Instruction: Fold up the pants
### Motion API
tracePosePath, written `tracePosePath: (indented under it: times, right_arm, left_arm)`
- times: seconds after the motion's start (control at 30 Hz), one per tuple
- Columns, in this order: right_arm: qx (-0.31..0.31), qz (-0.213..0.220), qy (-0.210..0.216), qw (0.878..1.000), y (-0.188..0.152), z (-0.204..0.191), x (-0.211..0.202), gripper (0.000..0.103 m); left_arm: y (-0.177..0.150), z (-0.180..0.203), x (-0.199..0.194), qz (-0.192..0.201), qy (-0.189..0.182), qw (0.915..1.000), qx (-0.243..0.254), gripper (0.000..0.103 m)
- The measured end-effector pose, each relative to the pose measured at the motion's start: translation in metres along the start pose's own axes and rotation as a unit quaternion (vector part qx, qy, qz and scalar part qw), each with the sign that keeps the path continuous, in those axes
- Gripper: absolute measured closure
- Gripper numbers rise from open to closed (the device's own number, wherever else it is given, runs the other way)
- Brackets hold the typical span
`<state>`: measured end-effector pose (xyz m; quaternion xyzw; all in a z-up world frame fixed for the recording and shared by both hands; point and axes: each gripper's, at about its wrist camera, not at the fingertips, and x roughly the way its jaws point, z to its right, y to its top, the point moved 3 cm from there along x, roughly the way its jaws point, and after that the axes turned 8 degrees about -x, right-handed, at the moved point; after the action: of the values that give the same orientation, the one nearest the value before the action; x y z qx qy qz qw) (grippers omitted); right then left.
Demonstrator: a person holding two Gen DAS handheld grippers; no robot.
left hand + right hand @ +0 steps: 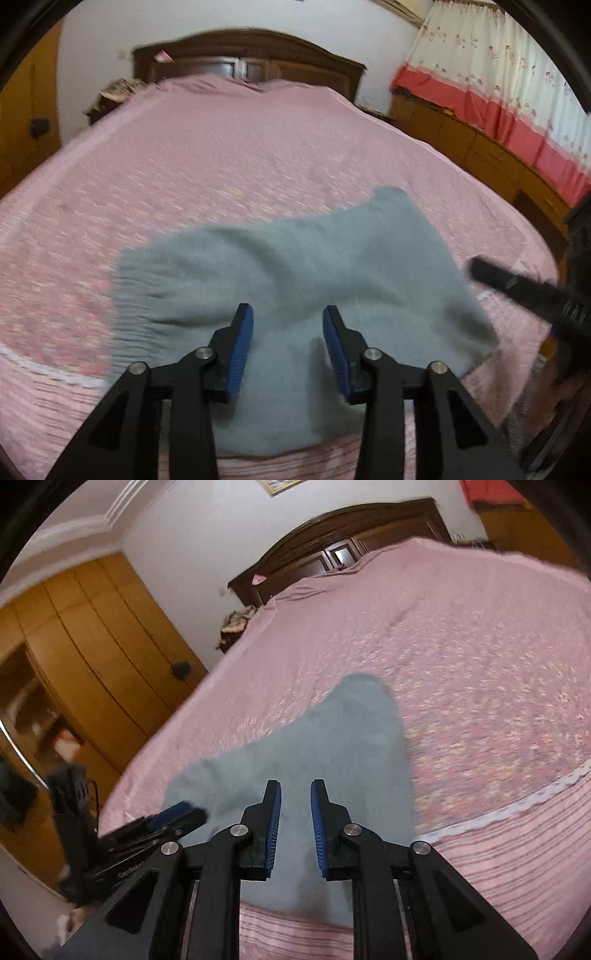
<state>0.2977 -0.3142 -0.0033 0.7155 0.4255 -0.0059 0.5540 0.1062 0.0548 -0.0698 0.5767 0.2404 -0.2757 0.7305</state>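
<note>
Grey-blue pants [295, 266] lie folded into a compact shape on the pink bedspread [221, 155], near the bed's front edge. The gathered waistband [129, 295] is at the left in the left wrist view. My left gripper [288, 317] is open and empty, hovering above the pants. My right gripper [295, 792] is open and empty above the same pants [332, 746]. The right gripper shows at the right edge of the left wrist view [524, 288]. The left gripper shows at the lower left of the right wrist view [173, 818].
A dark wooden headboard [251, 55] stands at the far end of the bed. Wooden wardrobes [92, 646] line the left side. A low wooden cabinet [480, 147] under a red and white curtain [498, 81] runs along the right. A white lace band [517, 805] crosses the bedspread.
</note>
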Motion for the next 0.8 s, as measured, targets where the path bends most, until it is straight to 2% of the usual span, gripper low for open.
tracePosePath:
  times: [0.07, 0.1, 0.17, 0.2, 0.3, 0.33, 0.37, 0.4, 0.43, 0.5, 0.53, 0.57, 0.6, 0.63, 0.67, 0.7, 0.77, 0.8]
  right_arm:
    - [0.055, -0.028, 0.056, 0.997, -0.003, 0.027, 0.006, 0.084]
    - [0.062, -0.039, 0.049, 0.996, -0.007, 0.040, 0.013, 0.085]
    - [0.010, -0.117, -0.015, 0.993, -0.018, 0.052, 0.036, 0.103]
    - [-0.005, -0.125, -0.009, 0.992, -0.017, 0.054, 0.035, 0.103]
    - [0.009, -0.117, 0.025, 0.993, 0.006, 0.056, 0.015, 0.099]
    - [0.005, -0.114, 0.042, 0.993, 0.018, 0.056, 0.010, 0.098]
    - [0.004, -0.119, 0.076, 0.990, 0.030, 0.054, 0.009, 0.092]
    - [0.007, -0.137, 0.128, 0.982, 0.043, 0.052, 0.016, 0.082]
    - [0.009, -0.151, 0.171, 0.974, 0.050, 0.052, 0.025, 0.079]
    - [0.035, -0.179, 0.257, 0.949, 0.054, 0.061, 0.053, 0.079]
    - [0.059, -0.199, 0.281, 0.937, 0.052, 0.071, 0.072, 0.079]
    - [0.078, -0.219, 0.278, 0.932, 0.045, 0.084, 0.087, 0.080]
    - [0.100, -0.247, 0.252, 0.930, 0.038, 0.103, 0.107, 0.103]
    - [0.128, -0.264, 0.246, 0.924, 0.031, 0.118, 0.119, 0.103]
    - [0.165, -0.264, 0.255, 0.916, 0.027, 0.128, 0.123, 0.103]
    - [0.176, -0.242, 0.263, 0.917, 0.031, 0.130, 0.119, 0.099]
    - [0.155, -0.208, 0.280, 0.924, 0.047, 0.122, 0.110, 0.096]
    - [0.159, -0.200, 0.299, 0.919, 0.052, 0.122, 0.109, 0.093]
  left_arm:
    - [-0.003, -0.013, 0.004, -0.001, 0.007, 1.0000, 0.000, 0.052]
    - [-0.006, -0.025, 0.012, -0.015, 0.003, 0.9998, -0.008, 0.052]
    - [-0.012, -0.038, 0.021, -0.022, -0.014, 0.9994, -0.021, 0.053]
    - [-0.013, -0.040, 0.021, -0.017, -0.020, 0.9994, -0.022, 0.053]
    - [-0.009, -0.035, 0.017, -0.026, -0.010, 0.9996, -0.006, 0.053]
    - [-0.006, -0.033, 0.015, -0.029, -0.010, 0.9995, -0.005, 0.053]
    - [-0.004, -0.032, 0.014, -0.030, -0.016, 0.9994, -0.006, 0.052]
    - [0.001, -0.029, 0.012, -0.029, -0.033, 0.9990, -0.010, 0.052]
    - [0.004, -0.029, 0.011, -0.029, -0.041, 0.9987, -0.013, 0.052]
    - [0.007, -0.032, 0.016, -0.035, -0.041, 0.9984, -0.019, 0.051]
    - [0.008, -0.034, 0.022, -0.041, -0.038, 0.9981, -0.025, 0.051]
    - [0.003, -0.039, 0.024, -0.048, -0.041, 0.9975, -0.032, 0.052]
    - [0.003, -0.043, 0.028, -0.048, -0.050, 0.9969, -0.037, 0.053]
    - [-0.001, -0.044, 0.027, -0.045, -0.056, 0.9967, -0.039, 0.054]
    - [-0.001, -0.046, 0.025, -0.046, -0.059, 0.9964, -0.040, 0.055]
    - [-0.001, -0.048, 0.023, -0.048, -0.060, 0.9962, -0.039, 0.055]
    - [-0.001, -0.048, 0.020, -0.052, -0.062, 0.9961, -0.034, 0.055]
    - [0.000, -0.048, 0.020, -0.055, -0.062, 0.9962, -0.029, 0.055]
